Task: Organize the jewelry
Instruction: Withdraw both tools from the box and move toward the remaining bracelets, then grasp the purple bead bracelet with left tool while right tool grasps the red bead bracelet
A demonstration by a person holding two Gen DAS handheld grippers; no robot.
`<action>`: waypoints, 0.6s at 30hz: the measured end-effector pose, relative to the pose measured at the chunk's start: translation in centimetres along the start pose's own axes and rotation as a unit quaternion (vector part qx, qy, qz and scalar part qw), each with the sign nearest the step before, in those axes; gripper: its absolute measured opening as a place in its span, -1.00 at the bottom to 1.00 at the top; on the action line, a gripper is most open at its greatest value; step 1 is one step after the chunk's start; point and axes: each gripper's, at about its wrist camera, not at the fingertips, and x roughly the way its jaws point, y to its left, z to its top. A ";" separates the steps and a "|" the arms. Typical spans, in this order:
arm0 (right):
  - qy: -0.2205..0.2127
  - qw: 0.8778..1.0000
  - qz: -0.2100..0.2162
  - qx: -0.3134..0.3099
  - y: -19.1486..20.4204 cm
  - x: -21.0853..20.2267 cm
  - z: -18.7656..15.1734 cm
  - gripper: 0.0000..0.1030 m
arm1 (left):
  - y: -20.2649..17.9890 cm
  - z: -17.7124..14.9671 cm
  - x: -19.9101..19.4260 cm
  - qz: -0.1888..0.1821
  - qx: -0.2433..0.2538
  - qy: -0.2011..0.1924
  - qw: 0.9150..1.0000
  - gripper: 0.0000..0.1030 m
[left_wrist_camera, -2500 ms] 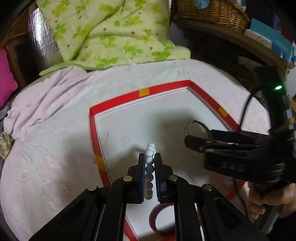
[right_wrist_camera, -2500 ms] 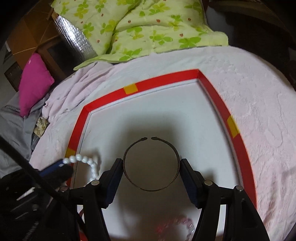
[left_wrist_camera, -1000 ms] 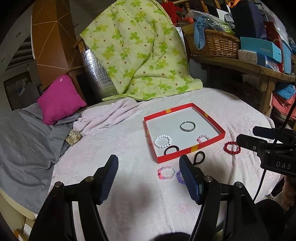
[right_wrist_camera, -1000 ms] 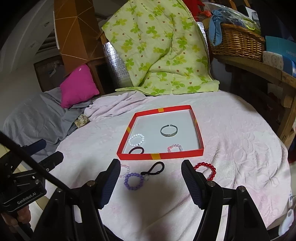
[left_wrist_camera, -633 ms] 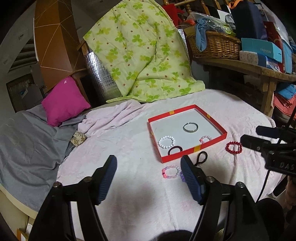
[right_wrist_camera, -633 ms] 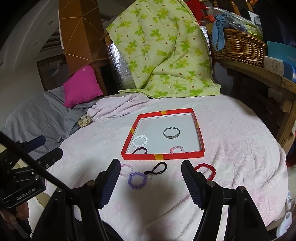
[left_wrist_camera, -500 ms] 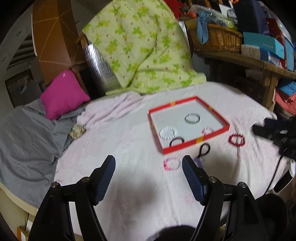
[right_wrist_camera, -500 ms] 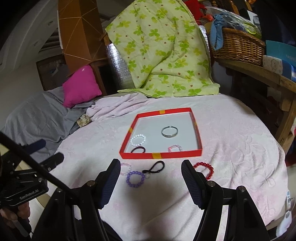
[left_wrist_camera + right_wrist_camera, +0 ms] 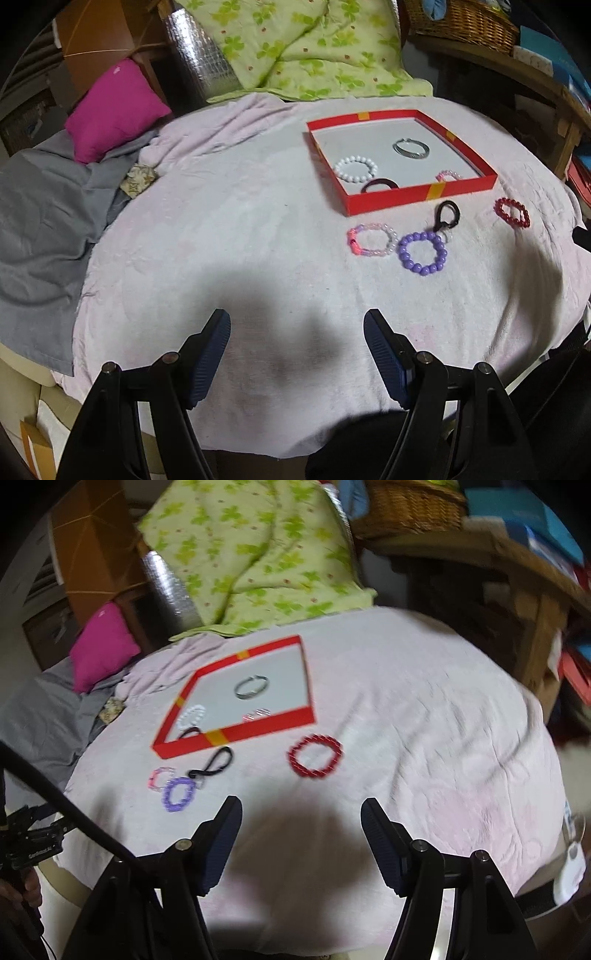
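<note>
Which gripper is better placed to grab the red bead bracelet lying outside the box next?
Probably the right gripper. It is open and empty, and the red bead bracelet lies just ahead of its fingers. From the left gripper, that bracelet sits far off to the right.

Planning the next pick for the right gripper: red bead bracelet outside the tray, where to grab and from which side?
Grip the red bead bracelet across one arc of its bead ring, coming from above. It lies flat on the pink cloth, apart from the red tray, so one jaw can drop into its open centre. The right gripper is open.
</note>
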 end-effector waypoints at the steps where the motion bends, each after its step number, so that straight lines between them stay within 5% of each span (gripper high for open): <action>1: 0.003 1.000 0.001 0.007 -0.4 0.3 0.0 0.29 | -0.2 0.1 0.3 -0.003 0.002 0.003 1.000 0.46; 14: 0.024 0.999 -0.020 0.020 -1.8 7.9 3.1 -0.28 | -3.0 1.7 4.5 -0.096 -0.010 0.049 0.994 0.46; 18: 0.034 0.998 -0.029 0.036 -2.7 10.7 4.6 -0.28 | -3.6 2.7 6.5 -0.124 -0.035 0.072 0.989 0.46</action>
